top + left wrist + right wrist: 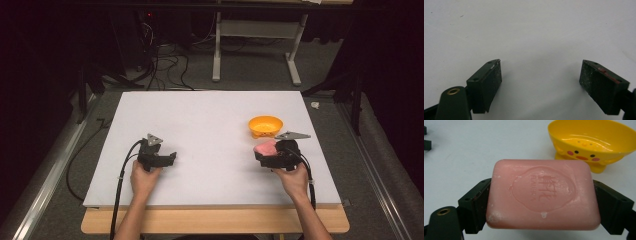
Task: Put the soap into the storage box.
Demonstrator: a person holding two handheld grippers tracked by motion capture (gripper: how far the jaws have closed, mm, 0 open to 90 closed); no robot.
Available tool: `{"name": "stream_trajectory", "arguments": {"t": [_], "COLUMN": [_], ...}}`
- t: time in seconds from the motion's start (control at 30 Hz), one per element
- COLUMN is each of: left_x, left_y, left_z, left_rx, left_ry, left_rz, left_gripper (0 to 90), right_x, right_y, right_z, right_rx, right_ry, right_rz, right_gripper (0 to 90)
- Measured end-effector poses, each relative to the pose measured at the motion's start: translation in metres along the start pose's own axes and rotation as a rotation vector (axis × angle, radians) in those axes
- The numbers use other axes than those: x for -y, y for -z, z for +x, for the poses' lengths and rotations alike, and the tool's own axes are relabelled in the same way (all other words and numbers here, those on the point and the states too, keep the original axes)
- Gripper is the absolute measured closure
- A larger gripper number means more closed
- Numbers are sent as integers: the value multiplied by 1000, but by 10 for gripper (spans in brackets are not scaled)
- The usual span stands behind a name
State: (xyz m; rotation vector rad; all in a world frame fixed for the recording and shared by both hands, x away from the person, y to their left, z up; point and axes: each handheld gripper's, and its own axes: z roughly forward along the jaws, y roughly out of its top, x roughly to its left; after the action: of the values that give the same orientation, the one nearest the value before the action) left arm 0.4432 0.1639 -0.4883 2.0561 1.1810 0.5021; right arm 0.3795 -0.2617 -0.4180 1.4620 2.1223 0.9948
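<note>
Gripping now: right tool (541, 202) clamps a pink soap bar (542, 195) between its two black jaws, one jaw on each short end.
Soap bar: rounded rectangle, waxy matte surface, oval stamp with raised lettering, whitish scuffs along its lower edge; lower centre of the right gripper view.
Soap dish: glossy yellow plastic soap dish (591, 142), drain holes inside, duck face on its side, upper right of that view, just beyond the bar.
Left tool: left tool (540, 82) spread wide, holding nothing, dusty flat pads.
Table: smooth white table (210, 125).
</note>
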Motion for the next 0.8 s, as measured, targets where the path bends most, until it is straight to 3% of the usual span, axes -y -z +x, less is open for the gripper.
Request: {"name": "stream_trajectory", "arguments": {"t": [0.8], "left_x": [0], "left_y": [0], "left_z": [0], "left_rx": [1], "left_ry": [1], "left_rz": [0], "left_gripper": [185], "right_x": [-41], "right_y": [6], "right_z": [-30], "right_rx": [-28], "right_ry": [-76], "right_rz": [-13], "right_gripper": [137]}}
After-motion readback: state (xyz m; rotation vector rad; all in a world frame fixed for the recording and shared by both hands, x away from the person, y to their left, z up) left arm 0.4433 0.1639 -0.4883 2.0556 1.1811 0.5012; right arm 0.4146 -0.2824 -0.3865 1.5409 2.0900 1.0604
